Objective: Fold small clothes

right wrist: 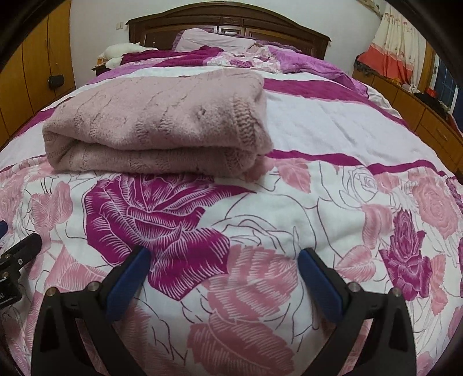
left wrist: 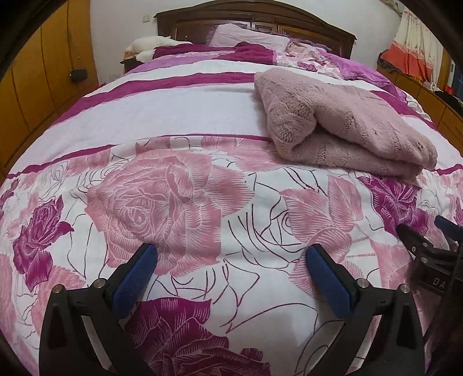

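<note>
Two empty grippers, one folded dusty-pink knitted sweater (right wrist: 156,124) lying ahead on the floral pink-and-white bedspread (right wrist: 260,208).

The left gripper (left wrist: 231,260) and right gripper (right wrist: 224,261) both hover over the bedspread with blue-padded fingers (right wrist: 130,277) spread wide, holding nothing. The sweater lies well ahead, clear of both: ahead and right of the left gripper, ahead and left of the right. Its long axis runs across the bed. Neither gripper looks clearly nearer.

Sweater (right wrist: 156,127): fuzzy pink knit. Bedspread (right wrist: 303,208): smooth printed cloth. Headboard (right wrist: 231,20): dark glossy wood.
</note>
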